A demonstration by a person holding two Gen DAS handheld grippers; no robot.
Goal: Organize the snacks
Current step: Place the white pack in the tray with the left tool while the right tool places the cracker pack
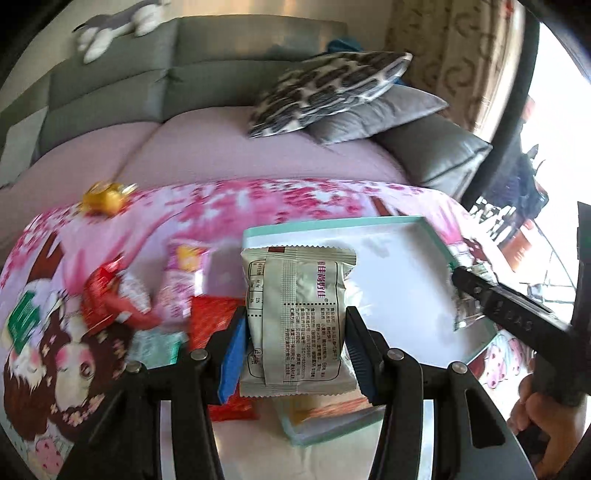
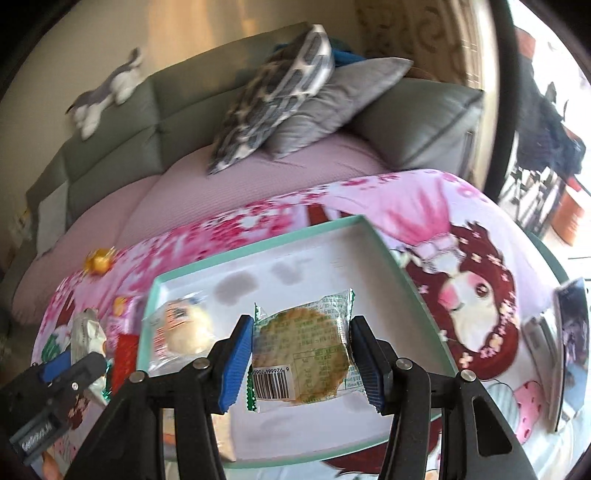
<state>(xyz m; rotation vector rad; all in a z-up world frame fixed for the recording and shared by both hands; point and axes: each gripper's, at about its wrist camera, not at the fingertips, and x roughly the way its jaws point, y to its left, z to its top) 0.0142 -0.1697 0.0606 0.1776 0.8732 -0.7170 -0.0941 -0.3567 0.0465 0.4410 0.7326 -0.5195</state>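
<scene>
My left gripper (image 1: 297,332) is shut on a pale grey-white snack packet (image 1: 299,314) with printed text, held above the left edge of the shallow mint-rimmed white tray (image 1: 424,225). My right gripper (image 2: 301,360) is shut on a clear-wrapped round rice cracker (image 2: 301,356) with a barcode, held over the tray (image 2: 258,247). A wrapped bun-like snack (image 2: 183,328) lies in the tray's left part. The right gripper (image 1: 480,291) shows at the tray's right edge in the left wrist view; the left gripper (image 2: 70,373) with its packet shows at lower left in the right wrist view.
Loose snacks lie left of the tray on the pink cartoon cloth: red packets (image 1: 107,299), a pink packet (image 1: 181,280), a gold-wrapped sweet (image 1: 103,197). A grey sofa with cushions (image 1: 332,88) and a plush toy (image 1: 110,29) stands behind. A phone-like object (image 2: 569,343) lies at right.
</scene>
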